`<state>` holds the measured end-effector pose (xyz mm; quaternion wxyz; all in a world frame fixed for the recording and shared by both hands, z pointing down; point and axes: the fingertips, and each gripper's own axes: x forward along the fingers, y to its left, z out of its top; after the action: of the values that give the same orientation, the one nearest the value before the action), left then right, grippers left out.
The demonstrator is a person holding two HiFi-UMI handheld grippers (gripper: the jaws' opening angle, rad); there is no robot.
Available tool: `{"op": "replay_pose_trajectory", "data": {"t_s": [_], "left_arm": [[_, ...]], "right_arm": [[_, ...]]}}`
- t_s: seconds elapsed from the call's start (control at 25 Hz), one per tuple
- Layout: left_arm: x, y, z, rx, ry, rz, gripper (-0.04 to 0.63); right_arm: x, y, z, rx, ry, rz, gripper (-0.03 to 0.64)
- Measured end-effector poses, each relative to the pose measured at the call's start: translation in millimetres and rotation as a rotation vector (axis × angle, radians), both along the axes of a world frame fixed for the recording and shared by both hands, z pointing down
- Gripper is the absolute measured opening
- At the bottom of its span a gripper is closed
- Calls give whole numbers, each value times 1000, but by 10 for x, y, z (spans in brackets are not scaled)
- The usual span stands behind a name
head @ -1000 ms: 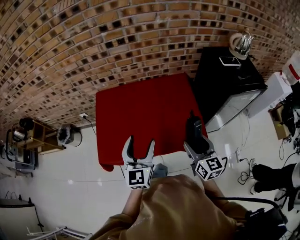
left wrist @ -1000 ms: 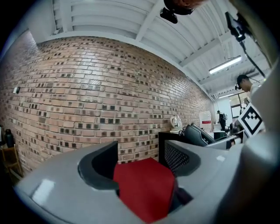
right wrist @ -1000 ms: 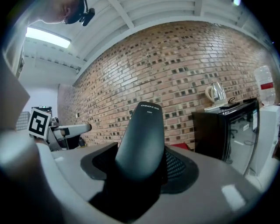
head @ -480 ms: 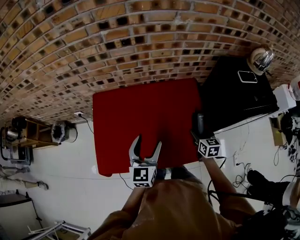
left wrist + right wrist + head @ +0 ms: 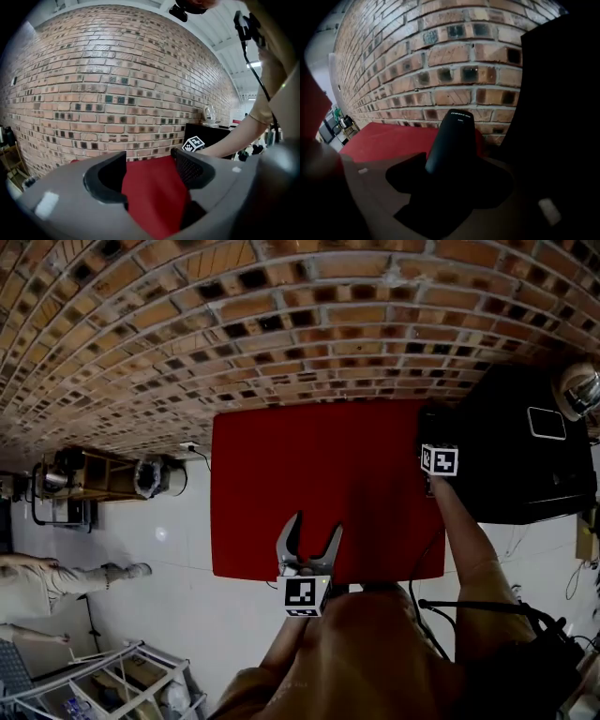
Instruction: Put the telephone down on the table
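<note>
Inspecting the right gripper (image 5: 454,171) first: clenched on the lower part of the telephone (image 5: 451,138), with the dark handset's upper end jutting past the jaws toward the brick wall (image 5: 454,70). Appears in the head view at the upper right of the frame, over the far right corner of the red table (image 5: 272,484), just beside the black cabinet (image 5: 525,474). Cannot confirm contact with the red surface from either view. Looks to be held above it, tilted rather than lying flat.

Noting the left gripper (image 5: 314,532) as released and empty, low in the centre of the frame over the table's near edge. Shows only red surface between its spread jaws. Plays no apparent part in the placing.

Judged as partly done: telephone at the table, not yet set down, grip not yet let go. Remaining, by this reading: lower the handset onto the red surface, loosen the right jaws, and draw the gripper clear without dragging the telephone along. Worth minding the corner position — little margin to the table's right edge and the cabinet.
</note>
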<state>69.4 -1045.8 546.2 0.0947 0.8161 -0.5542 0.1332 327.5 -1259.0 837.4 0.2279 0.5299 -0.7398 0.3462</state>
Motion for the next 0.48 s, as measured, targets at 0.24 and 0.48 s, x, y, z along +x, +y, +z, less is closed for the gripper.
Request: {"op": "replay_pose_trajectory", "data": {"t_s": [0.24, 0.48], "left_arm": [[-47, -311, -70, 97, -26, -30, 334], [-70, -409, -251, 165, -7, -9, 334]], "right_arm": [[42, -387, 734, -90, 36, 22, 309], [-117, -260, -132, 70, -84, 1, 476]]}}
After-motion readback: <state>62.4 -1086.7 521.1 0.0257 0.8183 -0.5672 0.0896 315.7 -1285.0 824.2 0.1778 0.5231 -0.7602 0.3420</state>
